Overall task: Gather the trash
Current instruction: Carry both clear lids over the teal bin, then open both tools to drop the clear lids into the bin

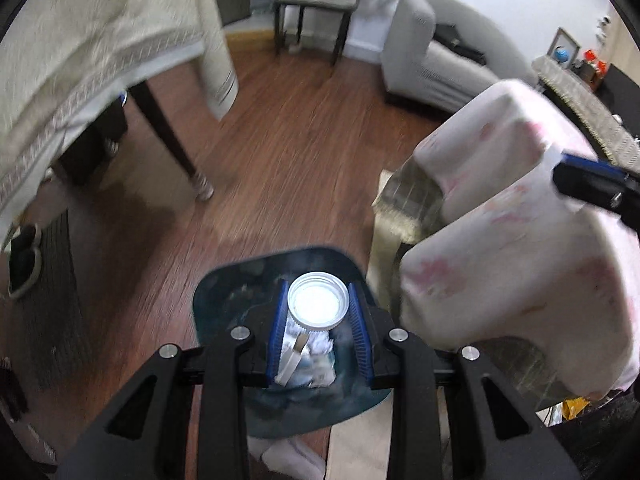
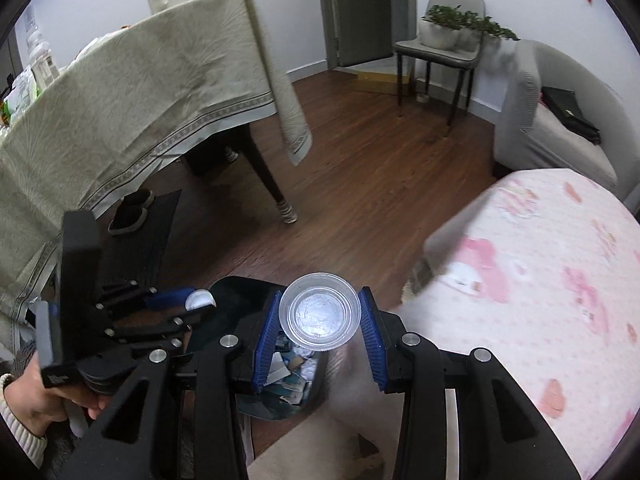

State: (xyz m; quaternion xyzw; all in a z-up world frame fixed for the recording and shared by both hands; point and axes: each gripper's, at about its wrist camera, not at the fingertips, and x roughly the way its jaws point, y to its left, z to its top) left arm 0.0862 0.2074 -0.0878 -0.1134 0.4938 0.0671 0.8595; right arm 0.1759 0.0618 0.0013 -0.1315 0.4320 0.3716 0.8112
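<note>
My left gripper (image 1: pixel 319 306) is shut on a small white plastic cup (image 1: pixel 319 302), held mouth-up over a dark bin (image 1: pixel 224 280) that holds crumpled paper (image 1: pixel 316 360). My right gripper (image 2: pixel 319 312) holds a clear plastic cup (image 2: pixel 319 311) between its blue pads (image 2: pixel 266 334), over the same bin (image 2: pixel 240 292) with paper scraps (image 2: pixel 294 368) inside. The left gripper (image 2: pixel 192 300) with its white cup (image 2: pixel 200 299) also shows in the right wrist view, at the bin's left rim. The right gripper's finger (image 1: pixel 592 184) shows at the right edge of the left wrist view.
A table under a beige cloth (image 2: pixel 132 92) stands left, its dark leg (image 2: pixel 272 184) on the wood floor (image 2: pixel 360 184). A pink-patterned covered piece (image 2: pixel 540 280) is close on the right. A grey sofa (image 2: pixel 560 120), a chair with plants (image 2: pixel 444 48) and slippers (image 2: pixel 128 212) lie beyond.
</note>
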